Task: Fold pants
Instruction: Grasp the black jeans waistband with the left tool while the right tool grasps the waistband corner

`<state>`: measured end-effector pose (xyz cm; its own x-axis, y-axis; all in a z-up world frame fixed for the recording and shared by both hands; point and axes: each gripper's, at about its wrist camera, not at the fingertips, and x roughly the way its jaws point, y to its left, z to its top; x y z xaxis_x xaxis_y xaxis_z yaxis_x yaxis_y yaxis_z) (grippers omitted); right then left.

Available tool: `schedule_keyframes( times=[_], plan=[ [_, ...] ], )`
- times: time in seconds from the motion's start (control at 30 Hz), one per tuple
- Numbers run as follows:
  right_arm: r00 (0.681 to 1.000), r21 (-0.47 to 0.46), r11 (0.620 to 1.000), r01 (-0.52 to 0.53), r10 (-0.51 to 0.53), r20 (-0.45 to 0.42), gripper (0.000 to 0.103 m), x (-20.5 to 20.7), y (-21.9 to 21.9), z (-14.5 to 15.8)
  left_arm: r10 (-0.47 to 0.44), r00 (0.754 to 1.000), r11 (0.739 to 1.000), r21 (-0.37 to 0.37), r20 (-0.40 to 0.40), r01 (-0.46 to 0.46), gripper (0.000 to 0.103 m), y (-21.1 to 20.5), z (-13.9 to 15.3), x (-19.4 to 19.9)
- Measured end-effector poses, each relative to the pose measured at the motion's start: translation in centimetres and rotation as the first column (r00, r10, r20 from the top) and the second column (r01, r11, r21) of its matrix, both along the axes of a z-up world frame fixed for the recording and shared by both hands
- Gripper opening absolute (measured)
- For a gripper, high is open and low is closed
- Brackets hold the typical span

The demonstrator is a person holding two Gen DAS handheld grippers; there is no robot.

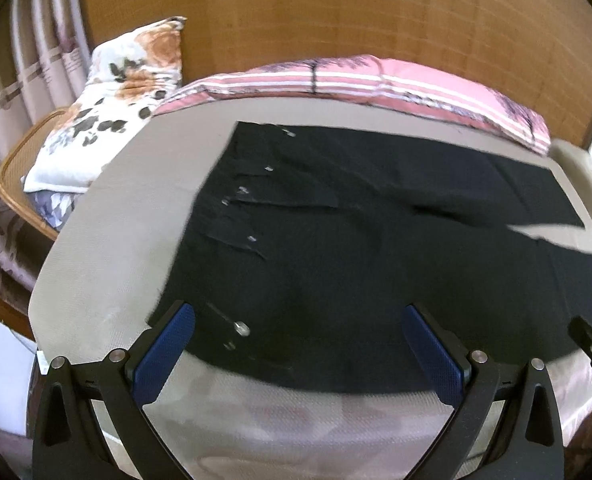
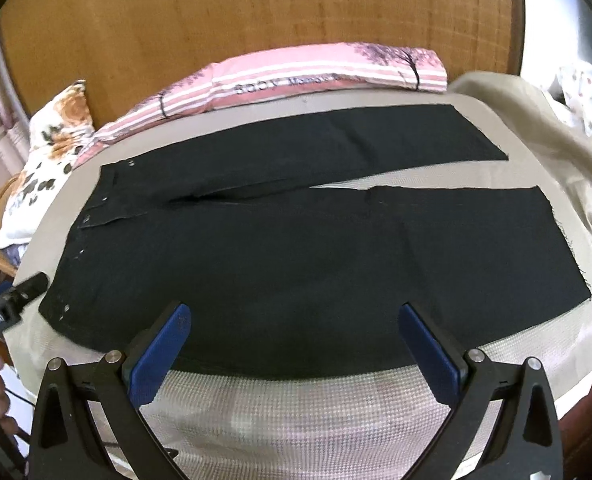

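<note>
Black pants (image 1: 356, 240) lie flat and spread out on a beige cloth-covered bed (image 1: 108, 240), waistband with metal buttons to the left, both legs running right. In the right wrist view the pants (image 2: 256, 260) show whole, the two legs parted by a narrow gap. My left gripper (image 1: 298, 316) is open and empty, hovering over the near edge of the pants by the waistband. My right gripper (image 2: 294, 314) is open and empty over the near edge of the near leg. The left gripper's tip also shows in the right wrist view (image 2: 32, 284).
A pink striped folded blanket (image 2: 316, 76) lies along the far edge of the bed against a wooden headboard (image 2: 236, 20). A floral pillow (image 1: 116, 108) sits at the far left on a rattan piece (image 1: 12, 168). Curtains hang at the left.
</note>
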<state>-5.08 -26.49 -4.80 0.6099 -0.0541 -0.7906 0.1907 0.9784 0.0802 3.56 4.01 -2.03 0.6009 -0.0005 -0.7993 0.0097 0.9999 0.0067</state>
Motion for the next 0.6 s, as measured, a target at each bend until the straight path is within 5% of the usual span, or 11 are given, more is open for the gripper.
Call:
schedule_keyframes(
  times=[0.23,0.47,0.6],
  plan=[
    [0.999,-0.053,0.999,0.009,-0.011,-0.034,0.103,3.3,-0.2,0.0,0.081,0.997,0.996,-0.028,0.017,-0.081,0.101,4.7,1.5,5.8],
    [0.986,-0.007,0.99,-0.144,0.144,0.084,0.103,7.6,1.0,1.6,0.11,0.994,0.985,-0.135,0.015,-0.107,0.083,9.7,1.9,14.0],
    [0.983,0.01,0.984,-0.181,0.18,0.043,0.103,11.3,1.7,1.3,0.079,0.997,0.967,-0.24,-0.02,-0.082,0.071,11.7,0.7,18.7]
  ],
)
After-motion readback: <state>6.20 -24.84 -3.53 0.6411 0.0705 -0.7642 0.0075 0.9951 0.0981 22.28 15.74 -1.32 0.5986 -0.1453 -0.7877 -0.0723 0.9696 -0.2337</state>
